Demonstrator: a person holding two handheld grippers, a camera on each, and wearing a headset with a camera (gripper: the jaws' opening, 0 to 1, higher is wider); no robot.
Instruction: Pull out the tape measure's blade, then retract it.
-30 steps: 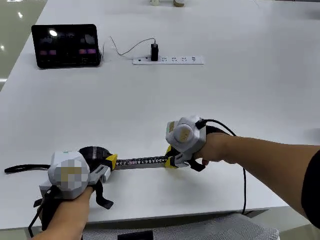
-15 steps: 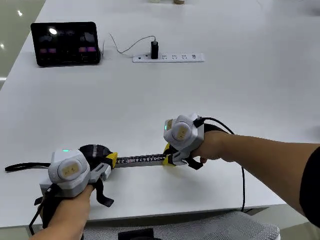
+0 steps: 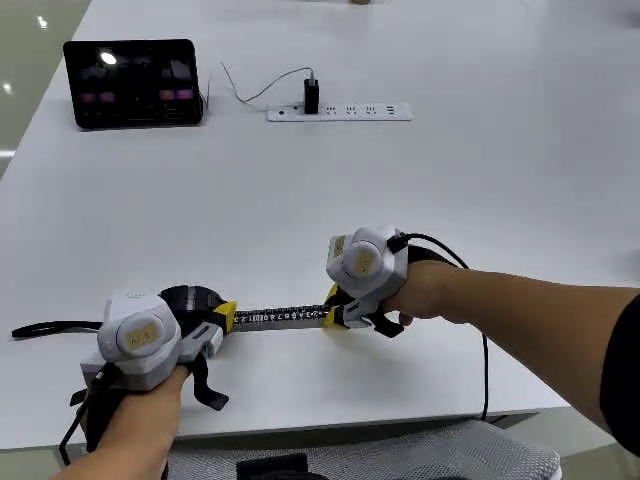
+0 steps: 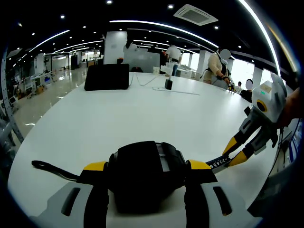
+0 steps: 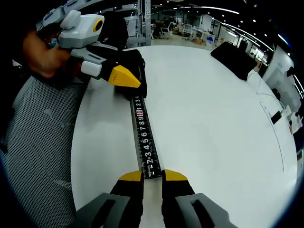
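Observation:
The black tape measure case (image 3: 190, 303) lies near the table's front left, and my left gripper (image 3: 218, 322) is shut on it. In the left gripper view the case (image 4: 147, 180) sits between the yellow-tipped jaws of the left gripper (image 4: 147, 166). A short length of blade (image 3: 280, 318) runs right from the case to my right gripper (image 3: 328, 314), which is shut on the blade's end. In the right gripper view the numbered blade (image 5: 143, 135) leads from the right gripper (image 5: 153, 176) up to the case (image 5: 137, 64). The case's black strap (image 3: 48, 329) trails left.
A dark tablet (image 3: 132, 82) stands at the back left. A white power strip (image 3: 345, 112) with a black plug (image 3: 311, 97) lies behind the middle. The table's front edge (image 3: 330, 422) is close below both grippers, with a mesh chair (image 3: 400, 455) under it.
My right gripper has edged a little left toward the case, so slightly less blade shows. The left gripper and case stay put.

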